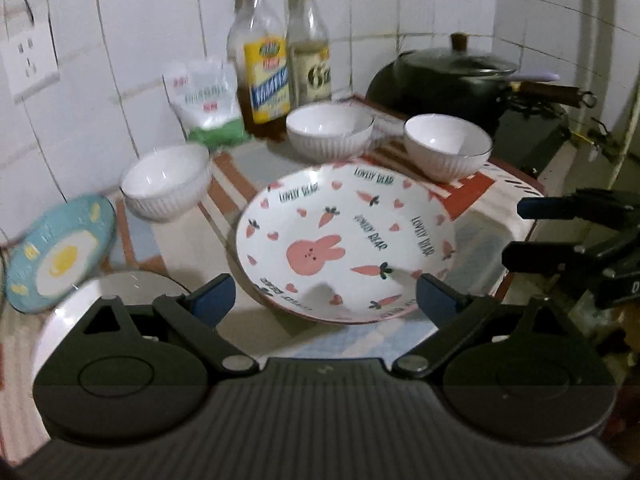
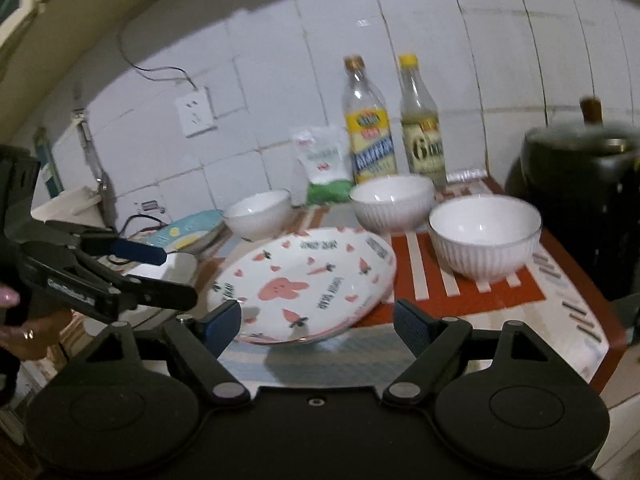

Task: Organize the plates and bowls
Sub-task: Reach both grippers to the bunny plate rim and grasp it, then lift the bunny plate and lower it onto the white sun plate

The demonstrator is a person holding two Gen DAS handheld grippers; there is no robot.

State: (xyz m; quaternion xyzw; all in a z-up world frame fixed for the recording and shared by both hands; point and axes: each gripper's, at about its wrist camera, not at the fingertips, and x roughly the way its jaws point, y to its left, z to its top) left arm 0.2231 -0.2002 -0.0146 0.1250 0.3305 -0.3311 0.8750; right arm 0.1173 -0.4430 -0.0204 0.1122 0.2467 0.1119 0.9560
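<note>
Three ribbed white bowls ring a round bunny plate; both tongs gape empty.

A pink rabbit-print plate lies flat mid-counter; three white ribbed bowls stand upright behind; an egg-print plate lies left.

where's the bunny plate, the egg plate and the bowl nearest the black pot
bunny plate [image 1: 316, 256]: left wrist view, on the pink rabbit at its centre
egg plate [image 1: 60, 260]: left wrist view, on the yellow yolk
bowl nearest the black pot [image 2: 484, 220]: right wrist view, on its white inside
</note>
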